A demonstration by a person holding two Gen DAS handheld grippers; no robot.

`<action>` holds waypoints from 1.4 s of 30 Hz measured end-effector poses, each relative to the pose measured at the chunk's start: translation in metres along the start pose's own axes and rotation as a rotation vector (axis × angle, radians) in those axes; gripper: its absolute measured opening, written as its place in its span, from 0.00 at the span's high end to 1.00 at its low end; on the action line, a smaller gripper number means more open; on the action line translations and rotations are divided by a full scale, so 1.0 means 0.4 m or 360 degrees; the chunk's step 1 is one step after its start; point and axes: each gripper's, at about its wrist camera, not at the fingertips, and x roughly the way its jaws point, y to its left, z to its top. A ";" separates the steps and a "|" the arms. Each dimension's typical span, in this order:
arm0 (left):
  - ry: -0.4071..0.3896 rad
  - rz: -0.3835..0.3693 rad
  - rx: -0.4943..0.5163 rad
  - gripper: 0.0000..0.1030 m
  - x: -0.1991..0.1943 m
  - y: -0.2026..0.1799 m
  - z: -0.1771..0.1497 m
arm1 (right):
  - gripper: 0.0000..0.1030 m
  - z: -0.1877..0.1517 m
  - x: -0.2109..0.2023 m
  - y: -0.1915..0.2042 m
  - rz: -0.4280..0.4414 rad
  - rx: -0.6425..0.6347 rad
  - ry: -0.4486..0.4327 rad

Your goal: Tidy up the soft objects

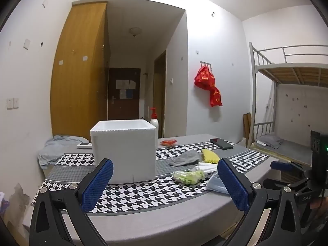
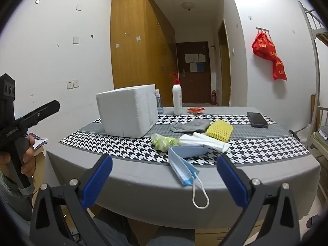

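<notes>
- The left tongs stand spread wide, nothing between the blue pads, held low over the near edge of the surface and aimed at the white foam box
- The right tongs are likewise spread wide and empty, hanging just off the near edge of the surface, with the blue face masks ahead of them
- The foam box stands open-topped on the houndstooth runner, towards the left side of the surface
- The soft things lie in a loose cluster to the right of the box: a grey cloth at the back, a yellow foam net just beside it, folded white cloths in front of both, and a clear bag with green contents touching the white cloths' left end
- The blue face masks lie nearest the edge, one ear loop dangling over the side
- A dark phone rests well apart on the right, a small red packet near the far edge, and a white pump bottle stands behind the box
- In the right wrist view a hand grips the handle of the left tool at the frame's left
</notes>
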 end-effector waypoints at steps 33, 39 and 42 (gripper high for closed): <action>0.0026 -0.0004 0.0028 0.01 0.015 -0.009 -0.015 | 0.00 0.004 -0.003 -0.013 -0.0022 0.0016 -0.0004; 0.0022 -0.0019 0.0028 0.01 0.014 -0.006 -0.014 | 0.00 0.001 -0.002 -0.016 -0.0027 0.0019 -0.0001; 0.0024 -0.0021 0.0033 0.01 0.013 -0.006 -0.014 | 0.00 0.000 0.000 -0.015 -0.0032 0.0019 0.0005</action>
